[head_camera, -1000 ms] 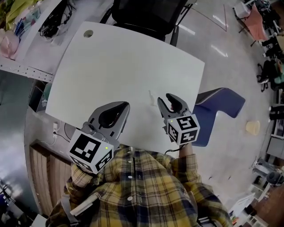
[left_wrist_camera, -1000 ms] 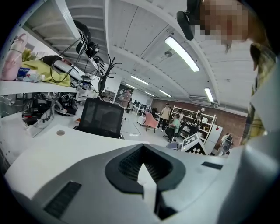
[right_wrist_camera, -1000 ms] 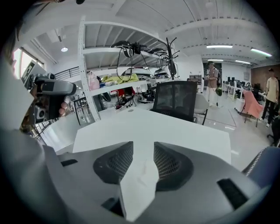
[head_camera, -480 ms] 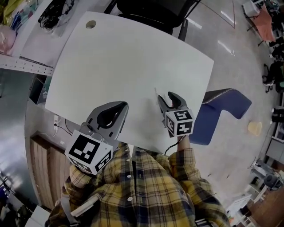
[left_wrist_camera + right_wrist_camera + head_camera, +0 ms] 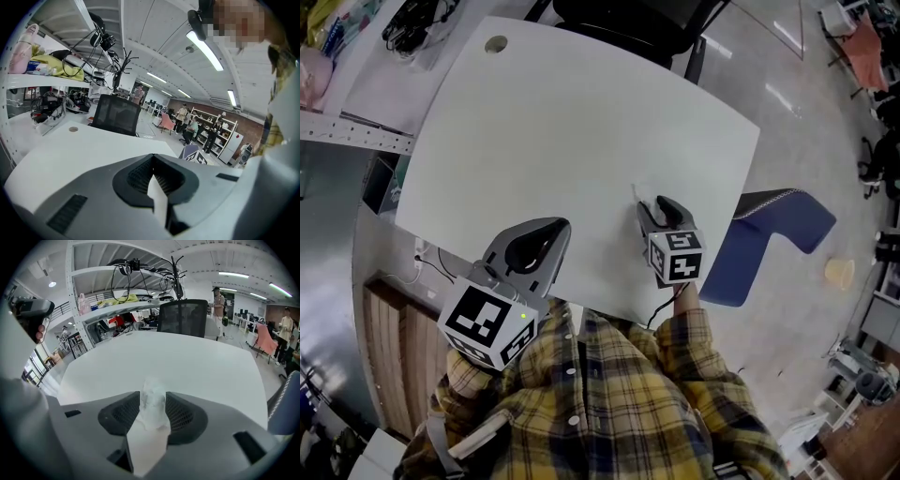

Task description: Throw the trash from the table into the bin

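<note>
Nearest, the left gripper (image 5: 559,228) hangs over the near edge of the worktop (image 5: 581,122). Its jaws are closed together on nothing and it has hardly shifted in the last second.

The change is on the right. The right gripper (image 5: 656,208) has dropped from above the worktop until its tips are at the surface, and its jaws have spread wider than they were a second ago. In the right gripper view a crumpled white tissue (image 5: 152,401) stands on the worktop right between those spread jaws (I judge the pads are alongside it, not yet pinching).

So the reach looks finished and the grasp is next: closing on the tissue, then lifting it away. It is the only piece of trash that shows on the worktop, which is otherwise bare.

Beyond the far edge stands a black chair (image 5: 628,19). A blue thing (image 5: 778,234) sits on the floor just off the right edge, and I cannot tell whether it is the bin.
</note>
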`<state>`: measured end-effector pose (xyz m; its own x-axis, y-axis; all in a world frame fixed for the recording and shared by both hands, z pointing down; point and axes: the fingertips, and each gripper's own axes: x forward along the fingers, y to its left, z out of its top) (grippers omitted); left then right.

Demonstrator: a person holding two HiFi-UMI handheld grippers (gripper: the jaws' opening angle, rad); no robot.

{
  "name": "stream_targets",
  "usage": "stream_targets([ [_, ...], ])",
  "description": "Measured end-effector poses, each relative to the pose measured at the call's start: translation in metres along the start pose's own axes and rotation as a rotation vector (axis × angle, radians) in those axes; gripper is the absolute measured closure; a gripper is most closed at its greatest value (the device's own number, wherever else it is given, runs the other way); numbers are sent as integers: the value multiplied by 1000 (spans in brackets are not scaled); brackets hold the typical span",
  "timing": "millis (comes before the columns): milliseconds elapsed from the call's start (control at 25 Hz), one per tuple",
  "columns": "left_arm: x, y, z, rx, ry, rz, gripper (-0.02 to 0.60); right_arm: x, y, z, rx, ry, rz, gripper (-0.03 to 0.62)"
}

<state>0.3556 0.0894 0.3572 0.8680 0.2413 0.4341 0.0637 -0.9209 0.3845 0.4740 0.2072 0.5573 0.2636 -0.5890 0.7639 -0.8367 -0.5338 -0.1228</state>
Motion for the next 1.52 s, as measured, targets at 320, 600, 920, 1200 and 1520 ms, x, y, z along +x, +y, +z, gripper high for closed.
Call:
stream_targets([
  [320, -2, -1, -1, 2, -7, 5, 574, 1, 2, -3, -18, 28, 5, 519],
  [600, -9, -10, 8, 28, -44, 10, 574, -17, 8, 4, -18, -9, 32, 553],
  [920, -25, -38, 25, 72, -127, 26, 574, -61, 31, 26, -53, -99, 94, 556],
  [1200, -47, -66, 22, 88, -213, 62, 574, -104, 54, 42, -101, -198, 168, 556],
  [1520, -94, -66, 4, 30, -281, 203, 574, -123, 108, 60, -225, -232, 306, 556],
])
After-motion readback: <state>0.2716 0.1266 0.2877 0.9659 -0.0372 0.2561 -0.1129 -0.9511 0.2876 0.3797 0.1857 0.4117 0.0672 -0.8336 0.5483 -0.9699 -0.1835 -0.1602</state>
